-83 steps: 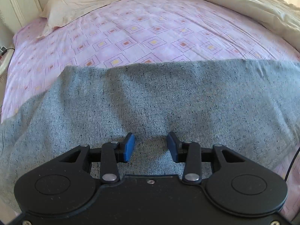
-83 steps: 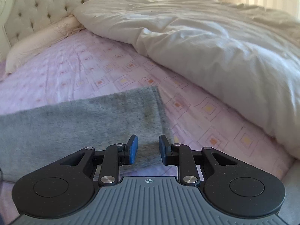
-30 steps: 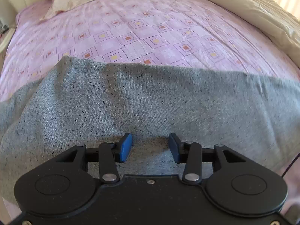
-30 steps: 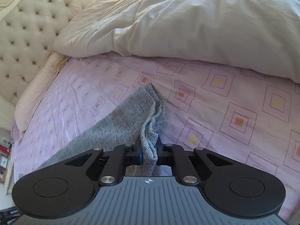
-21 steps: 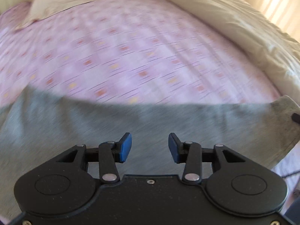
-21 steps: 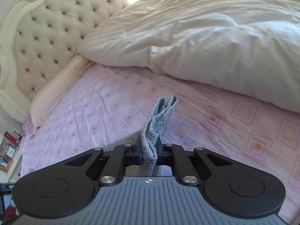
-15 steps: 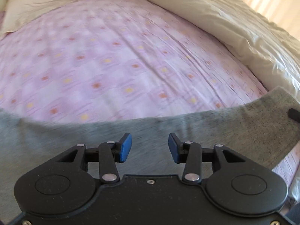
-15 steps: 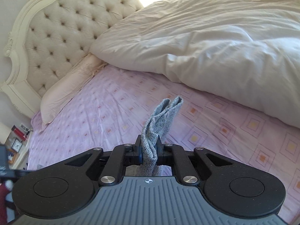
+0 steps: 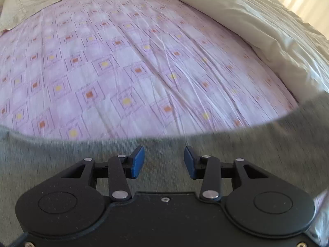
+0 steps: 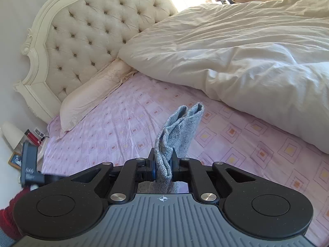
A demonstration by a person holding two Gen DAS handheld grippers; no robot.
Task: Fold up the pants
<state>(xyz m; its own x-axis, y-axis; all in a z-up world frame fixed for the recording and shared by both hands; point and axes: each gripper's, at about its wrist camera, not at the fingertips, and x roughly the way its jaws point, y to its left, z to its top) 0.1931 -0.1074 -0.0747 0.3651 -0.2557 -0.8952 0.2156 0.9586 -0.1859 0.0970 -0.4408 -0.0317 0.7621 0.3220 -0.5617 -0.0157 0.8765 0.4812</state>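
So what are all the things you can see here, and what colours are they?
Grey knit pants: one, grey, end pinched up in right gripper, rest on the bed.
Patterned bedsheet: one, pink with small squares, covering the mattress.
Rumpled duvet: one, cream, pushed to the far side.
Pillow: one, cream, against the headboard.
Tufted headboard: one, cream, bed's head.
Left gripper: black, blue pads, open above pants.
Right gripper: black, shut on pants.

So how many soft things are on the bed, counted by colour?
Grey: 1, the pants, pinched in the right gripper
Cream: 2, the duvet and the pillow
Pink: 1, the sheet
Total: 4
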